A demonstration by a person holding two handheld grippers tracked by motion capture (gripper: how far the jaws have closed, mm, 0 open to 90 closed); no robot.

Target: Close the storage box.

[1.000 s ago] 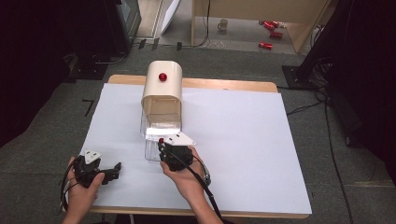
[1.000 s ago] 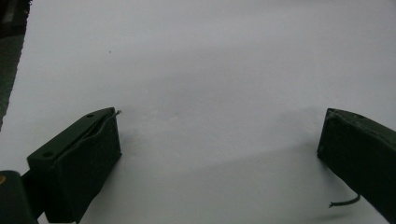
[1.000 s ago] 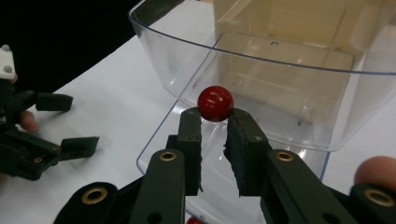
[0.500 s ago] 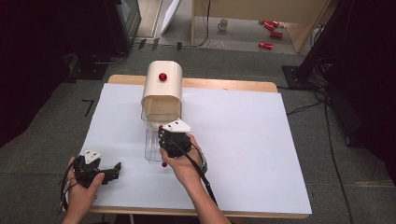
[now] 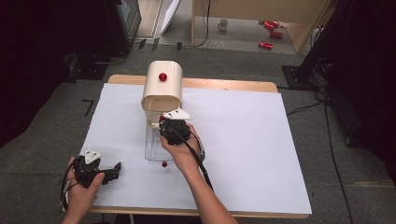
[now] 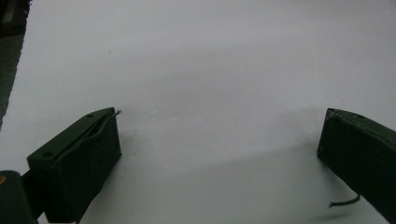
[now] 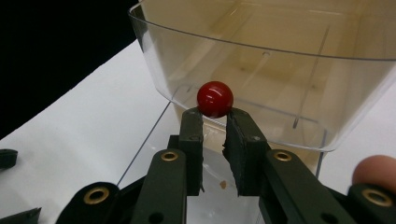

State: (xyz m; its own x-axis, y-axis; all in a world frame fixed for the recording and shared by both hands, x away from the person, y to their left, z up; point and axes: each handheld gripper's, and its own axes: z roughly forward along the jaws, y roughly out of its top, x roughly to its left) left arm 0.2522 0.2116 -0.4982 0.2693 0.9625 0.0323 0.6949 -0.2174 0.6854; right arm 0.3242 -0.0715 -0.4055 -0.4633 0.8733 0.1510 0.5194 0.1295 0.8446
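Red ball (image 7: 215, 98) is clamped between the tips of the right gripper (image 7: 215, 114), just before the rim of the clear drawer (image 7: 261, 60). Largest nearby is the cream dispenser (image 5: 162, 90), from which that drawer is drawn out; a red knob (image 5: 162, 77) is seen on its top. A second red ball (image 5: 164, 164) lies just beside the drawer's front. The left gripper (image 6: 219, 154) is held wide open, empty, over the white surface (image 5: 243, 140). Grey carpet (image 5: 355, 168) surrounds it.

Three red knobs (image 5: 162, 76), one clear drawer (image 5: 154, 148)
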